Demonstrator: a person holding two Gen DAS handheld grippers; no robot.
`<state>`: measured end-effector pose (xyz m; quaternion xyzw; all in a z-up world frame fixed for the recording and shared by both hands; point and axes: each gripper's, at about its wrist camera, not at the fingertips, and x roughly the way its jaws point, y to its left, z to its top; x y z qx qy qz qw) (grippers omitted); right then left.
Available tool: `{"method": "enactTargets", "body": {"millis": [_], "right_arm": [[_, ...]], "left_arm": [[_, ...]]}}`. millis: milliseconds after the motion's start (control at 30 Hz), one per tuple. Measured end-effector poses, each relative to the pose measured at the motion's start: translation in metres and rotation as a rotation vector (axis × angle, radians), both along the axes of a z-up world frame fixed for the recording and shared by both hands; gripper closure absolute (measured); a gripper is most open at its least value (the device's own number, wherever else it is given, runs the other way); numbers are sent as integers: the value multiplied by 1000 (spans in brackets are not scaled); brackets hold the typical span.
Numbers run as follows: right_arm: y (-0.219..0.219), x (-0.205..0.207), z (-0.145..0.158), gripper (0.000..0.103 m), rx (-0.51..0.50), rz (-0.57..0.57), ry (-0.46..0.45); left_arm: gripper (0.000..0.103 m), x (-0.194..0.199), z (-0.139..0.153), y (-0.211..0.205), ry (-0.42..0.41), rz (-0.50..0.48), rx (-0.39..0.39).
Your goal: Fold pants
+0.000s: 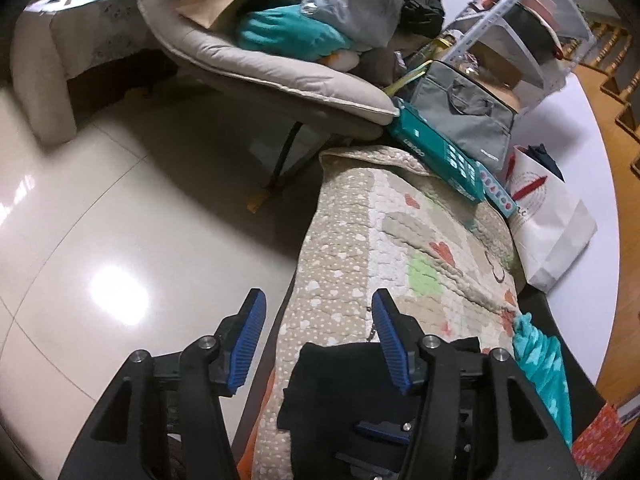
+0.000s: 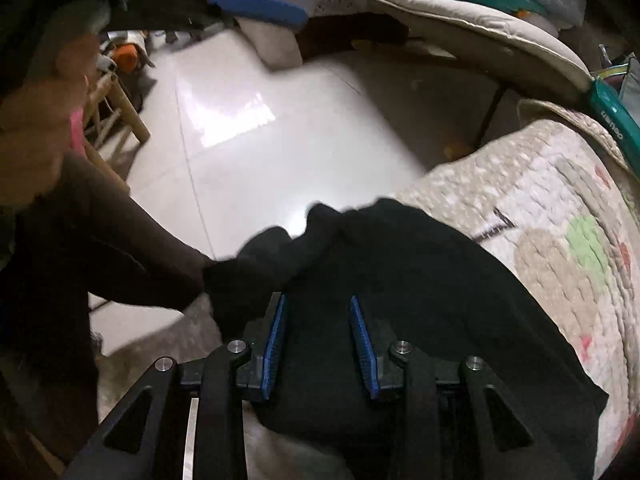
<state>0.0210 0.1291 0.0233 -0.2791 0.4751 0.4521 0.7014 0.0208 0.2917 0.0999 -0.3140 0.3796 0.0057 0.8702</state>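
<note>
Teal box [image 1: 436,152] on quilt [image 1: 360,240], lettering unreadable. Left gripper [image 1: 318,308] open, empty; right gripper [image 2: 318,308] parted over black pants [image 2: 420,280], pads not pressing.

A padded surface covered by a beige quilted blanket [image 1: 352,240] with white dots and pastel patches carried the black pants [image 2: 420,280], which lay bunched at its near edge. At its far end rested a teal cardboard box [image 1: 436,152].

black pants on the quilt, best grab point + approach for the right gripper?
Grip the bunched edge of the black pants that hangs over the quilt toward the floor. Probably best from above: the right gripper already points down over them, and that raised fold gives the pads something to pinch.
</note>
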Motion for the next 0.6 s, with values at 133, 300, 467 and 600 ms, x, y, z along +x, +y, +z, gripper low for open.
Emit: {"method": "enactTargets", "body": {"millis": [133, 300, 467, 600], "right_arm": [[6, -4, -6, 67, -31, 17, -42], [28, 4, -8, 65, -13, -26, -111], [42, 14, -22, 82, -75, -15, -176], [35, 29, -11, 93, -19, -98, -93]], "left_arm": [[48, 1, -7, 8, 18, 18, -59], [48, 1, -8, 9, 25, 21, -55], [48, -1, -9, 12, 29, 27, -70], [48, -2, -9, 17, 28, 47, -85]]}}
